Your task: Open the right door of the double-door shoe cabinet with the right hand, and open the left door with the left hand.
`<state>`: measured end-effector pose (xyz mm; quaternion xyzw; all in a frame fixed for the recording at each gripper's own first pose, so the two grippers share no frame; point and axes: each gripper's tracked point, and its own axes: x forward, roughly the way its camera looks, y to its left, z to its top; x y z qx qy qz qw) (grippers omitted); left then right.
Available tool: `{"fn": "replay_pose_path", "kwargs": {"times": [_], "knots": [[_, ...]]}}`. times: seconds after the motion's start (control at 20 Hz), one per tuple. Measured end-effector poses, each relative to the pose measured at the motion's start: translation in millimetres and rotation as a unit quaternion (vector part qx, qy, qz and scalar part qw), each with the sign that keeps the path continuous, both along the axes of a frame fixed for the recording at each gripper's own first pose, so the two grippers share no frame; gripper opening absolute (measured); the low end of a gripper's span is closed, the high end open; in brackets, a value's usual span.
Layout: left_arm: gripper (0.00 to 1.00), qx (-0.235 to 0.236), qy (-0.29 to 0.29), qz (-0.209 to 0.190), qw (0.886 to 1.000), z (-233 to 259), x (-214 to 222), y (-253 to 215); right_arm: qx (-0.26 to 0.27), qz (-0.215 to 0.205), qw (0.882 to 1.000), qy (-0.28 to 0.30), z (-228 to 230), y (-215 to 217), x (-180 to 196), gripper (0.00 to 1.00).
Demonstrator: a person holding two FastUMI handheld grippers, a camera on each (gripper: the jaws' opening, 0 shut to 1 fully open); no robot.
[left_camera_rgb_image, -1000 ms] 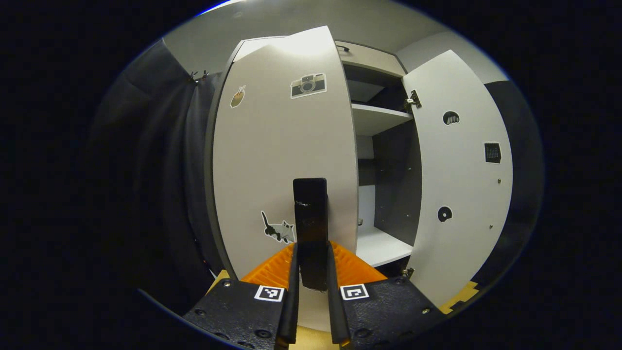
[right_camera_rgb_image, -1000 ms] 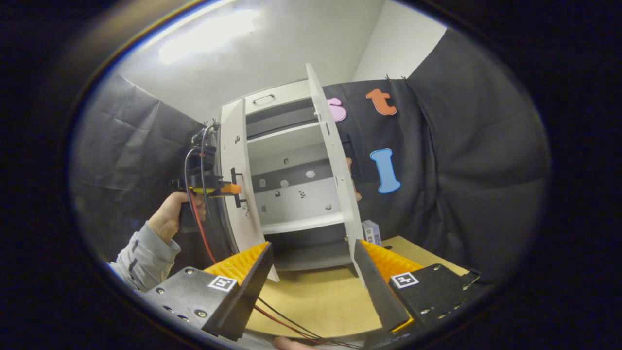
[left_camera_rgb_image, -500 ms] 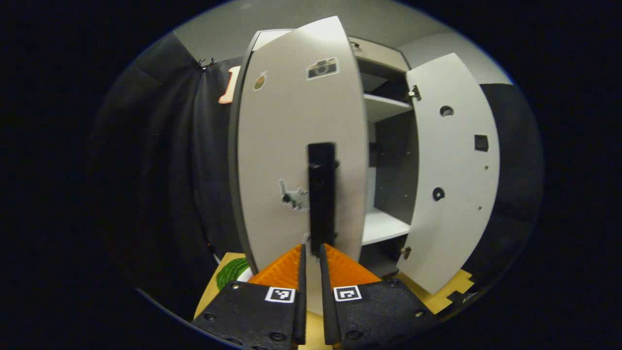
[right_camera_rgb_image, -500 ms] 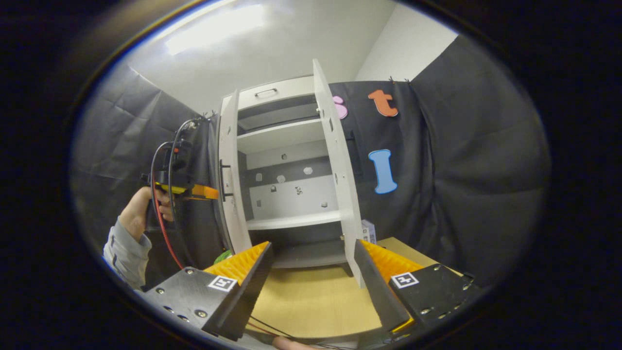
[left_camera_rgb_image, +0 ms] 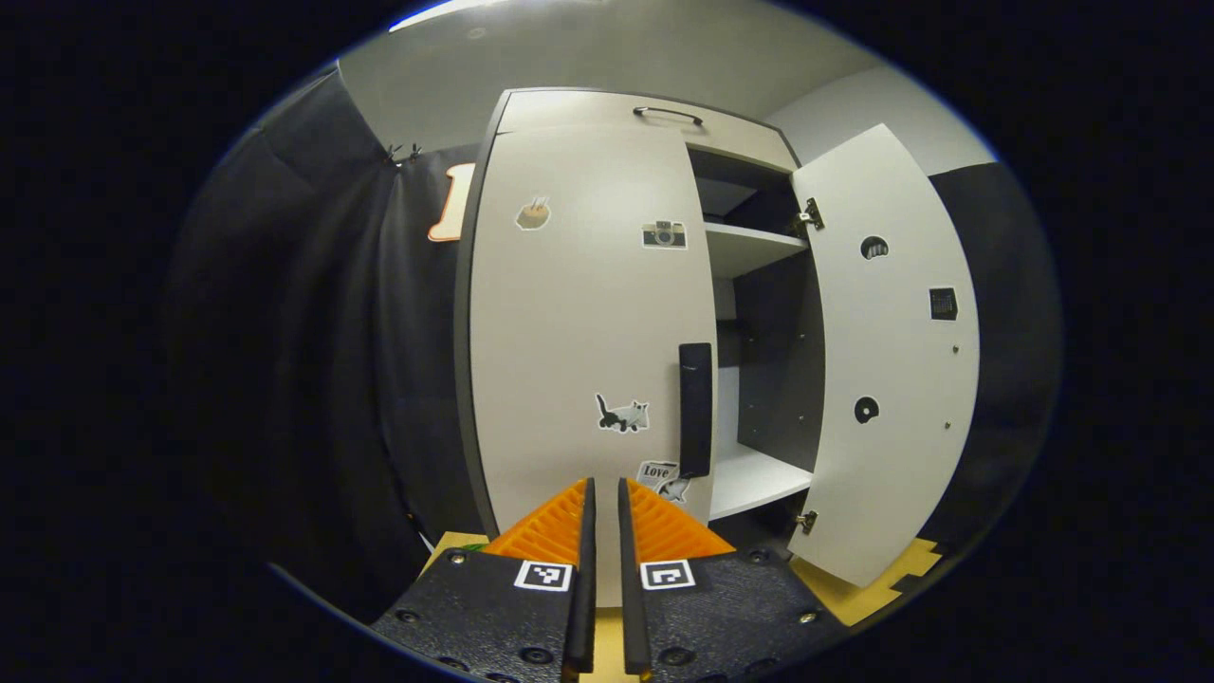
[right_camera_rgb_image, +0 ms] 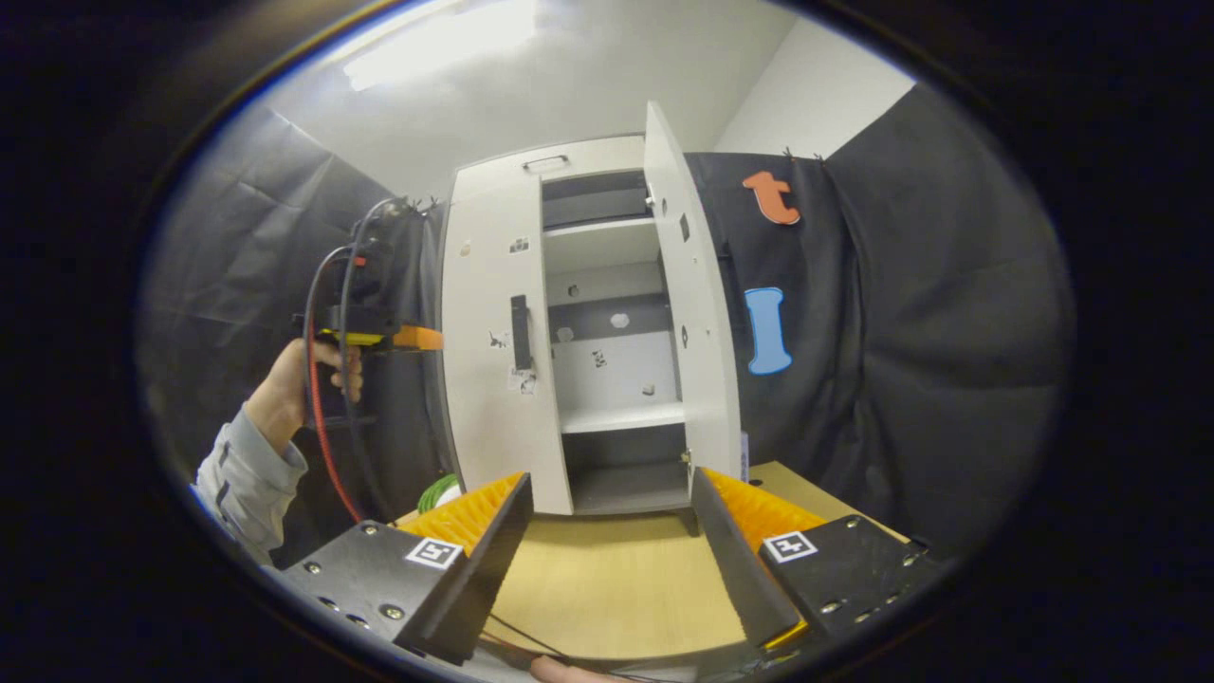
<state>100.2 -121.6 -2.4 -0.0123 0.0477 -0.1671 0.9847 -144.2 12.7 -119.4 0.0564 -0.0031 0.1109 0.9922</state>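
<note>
Left gripper view: the left gripper (left_camera_rgb_image: 601,493), jaws closed on nothing, has let go of the handle (left_camera_rgb_image: 695,410), and the left door (left_camera_rgb_image: 579,323) has swung back nearly shut. The right door (right_camera_rgb_image: 697,313) stands open; the right gripper (right_camera_rgb_image: 607,512) gapes empty above the worktop (right_camera_rgb_image: 616,588). That left door likely needs reopening.

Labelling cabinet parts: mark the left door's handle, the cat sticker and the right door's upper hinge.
left door's handle (left_camera_rgb_image: 695,410), left gripper view, middle of the black bar.
cat sticker (left_camera_rgb_image: 623,415), left gripper view, the cat's body.
right door's upper hinge (left_camera_rgb_image: 807,216), left gripper view, the metal bracket.
</note>
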Motion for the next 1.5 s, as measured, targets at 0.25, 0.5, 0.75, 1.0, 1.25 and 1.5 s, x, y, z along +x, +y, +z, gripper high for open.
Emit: {"fn": "replay_pose_path", "kwargs": {"times": [0.25, 0.5, 0.75, 1.0, 1.25, 1.5], "knots": [[0.99, 0.001, 0.012, -0.009, 1.000, -6.7, 35.4, -38.3, 0.006, -0.005, 1.000, -0.001, -1.5, -10.8, 0.3, 0.99], [0.99, 0.013, 0.019, 0.008, 1.000, -13.4, 72.9, -69.5, 0.020, -0.020, 1.000, 0.010, -11.5, -37.6, 8.2, 0.99], [0.98, 0.022, 0.017, 0.019, 0.999, -14.3, 104.5, -100.9, 0.036, -0.036, 0.998, 0.027, -23.4, -63.6, 13.5, 0.99], [0.75, 0.033, 0.022, 0.048, 0.998, -20.5, 132.9, -109.7, 0.030, -0.040, 0.999, 0.017, -19.0, -75.9, 8.3, 0.99], [0.34, -0.001, 0.032, 0.080, 0.996, -21.3, 138.8, -109.6, 0.022, -0.028, 0.999, 0.014, -17.8, -66.8, 3.9, 0.99], [0.21, 0.001, 0.045, 0.071, 0.996, -22.5, 129.8, -107.9, 0.005, -0.021, 1.000, 0.010, -13.2, -53.7, -1.9, 0.99]]}}
